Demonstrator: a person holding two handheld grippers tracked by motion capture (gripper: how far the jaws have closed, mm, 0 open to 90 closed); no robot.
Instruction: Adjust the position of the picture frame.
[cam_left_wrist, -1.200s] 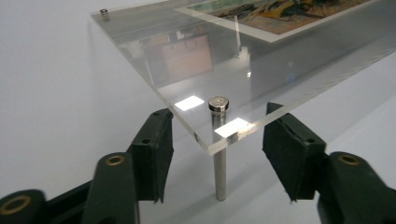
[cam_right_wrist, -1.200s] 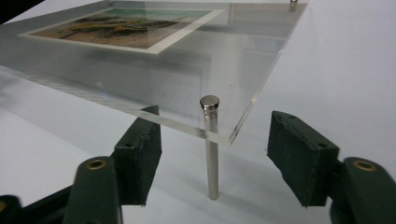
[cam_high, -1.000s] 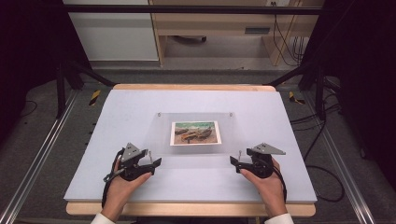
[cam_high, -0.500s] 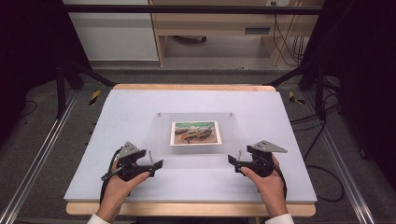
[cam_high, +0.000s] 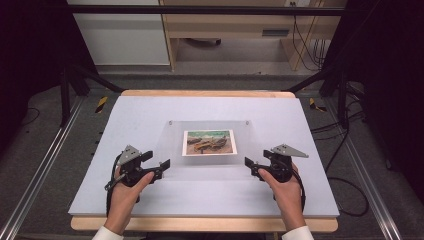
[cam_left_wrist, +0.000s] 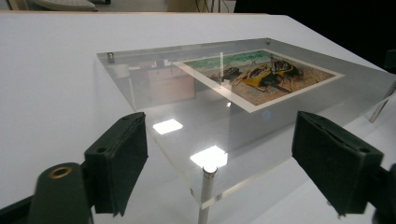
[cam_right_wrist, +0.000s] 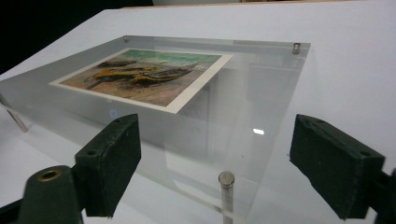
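Note:
A clear acrylic plate (cam_high: 210, 169) on short metal posts stands mid-table, with a picture of boats (cam_high: 209, 142) under it. My left gripper (cam_high: 159, 161) sits at the plate's front left corner. In the left gripper view its jaws (cam_left_wrist: 219, 158) stand wide on either side of the corner post (cam_left_wrist: 207, 186) without touching it. My right gripper (cam_high: 252, 164) is at the front right corner, its jaws (cam_right_wrist: 215, 163) likewise apart around that post (cam_right_wrist: 226, 186). Both pairs of jaws have just been closing a little, and neither presses on the plate.
The white table top (cam_high: 150, 115) has a wooden edge (cam_high: 200, 223) at the front. Metal rails (cam_high: 40, 170) run along the floor on both sides, and cables (cam_high: 345, 175) lie at the right. A wooden desk (cam_high: 230, 30) stands behind the table.
Both hands keep their places at the plate's front corners with only small shifts. The plate and picture have not moved.

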